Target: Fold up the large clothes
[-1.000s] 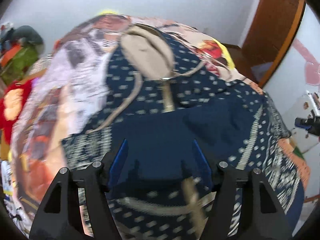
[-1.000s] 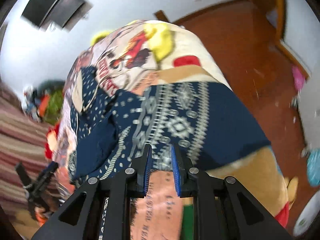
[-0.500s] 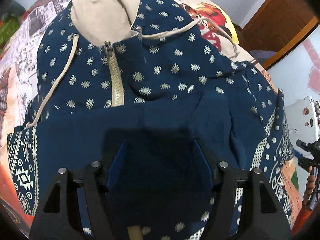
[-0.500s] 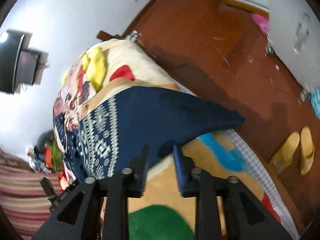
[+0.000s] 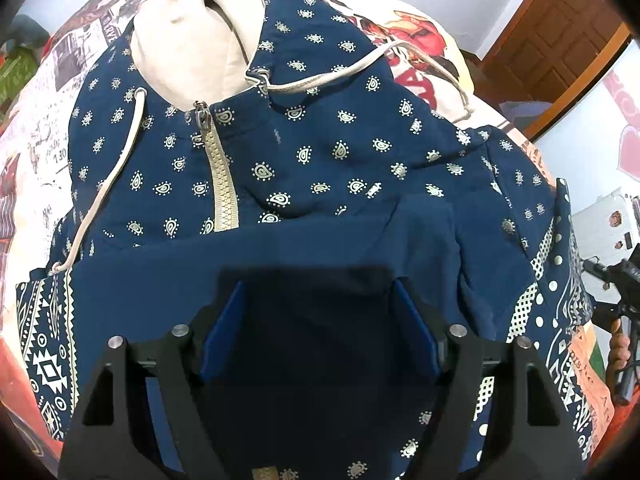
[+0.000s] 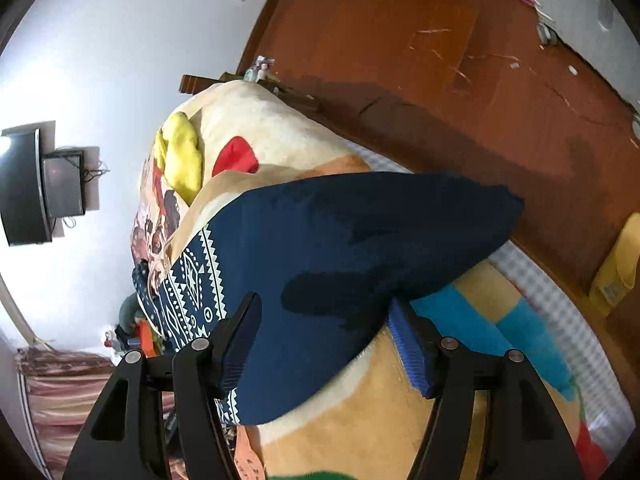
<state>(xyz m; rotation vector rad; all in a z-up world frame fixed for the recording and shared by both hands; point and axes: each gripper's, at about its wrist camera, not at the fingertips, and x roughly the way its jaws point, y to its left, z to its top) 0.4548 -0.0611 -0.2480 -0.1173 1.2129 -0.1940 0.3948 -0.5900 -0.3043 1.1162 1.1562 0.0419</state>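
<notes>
A navy hoodie [image 5: 320, 152] with pale paisley print, beige hood lining [image 5: 192, 40], a beige zip and drawstrings lies spread on the bed. Its plain navy lower part is folded up over the chest. My left gripper [image 5: 318, 284] hovers low over that plain fold, jaws wide and still opening, pads [image 5: 224, 332] clear of the cloth. In the right wrist view the hoodie's navy fold [image 6: 360, 240] reaches the bed's edge. My right gripper [image 6: 323, 299] straddles its near corner, jaws opening, with the cloth lying loose between the fingers.
The bed carries a cartoon-print blanket [image 5: 420, 40] and a yellow cloth [image 6: 180, 156]. Beyond the bed edge are red-brown floor [image 6: 440, 60] and yellow slippers [image 6: 620, 260]. A TV [image 6: 24, 188] hangs on the wall. A hand [image 5: 616, 348] shows at the left view's right edge.
My right gripper has rolled and sunk toward the bed edge, and its jaws have gone from nearly shut on the hem to wide apart. The left gripper has dropped closer to the hoodie.
</notes>
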